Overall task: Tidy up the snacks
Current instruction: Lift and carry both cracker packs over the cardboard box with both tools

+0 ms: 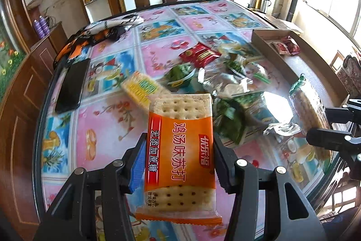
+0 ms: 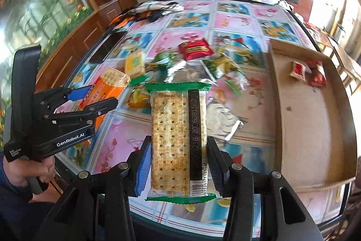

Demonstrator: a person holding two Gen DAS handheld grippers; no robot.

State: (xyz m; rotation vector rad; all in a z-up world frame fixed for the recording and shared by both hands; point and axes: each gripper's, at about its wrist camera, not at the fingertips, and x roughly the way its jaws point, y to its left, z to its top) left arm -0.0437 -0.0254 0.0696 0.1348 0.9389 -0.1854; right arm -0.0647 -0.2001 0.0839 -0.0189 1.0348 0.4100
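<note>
Cracker pack [image 1: 180, 146] between left tool [image 1: 179, 162] pads

Left wrist view: mounted just behind the left tool [image 1: 178, 150], angled steeply down across the table [image 1: 108, 128], close above it. Right wrist view: same setup behind the right tool [image 2: 178, 157]. Shared: patterned tabletop, snack pile [image 1: 225, 83] mid-frame, cardboard box [image 2: 304, 128] at right.

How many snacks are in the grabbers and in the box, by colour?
Orange cracker pack, in left gripper: 1
Green cracker pack, in right gripper: 1
Red packets, in cardboard box: 2
Total: 4
</note>
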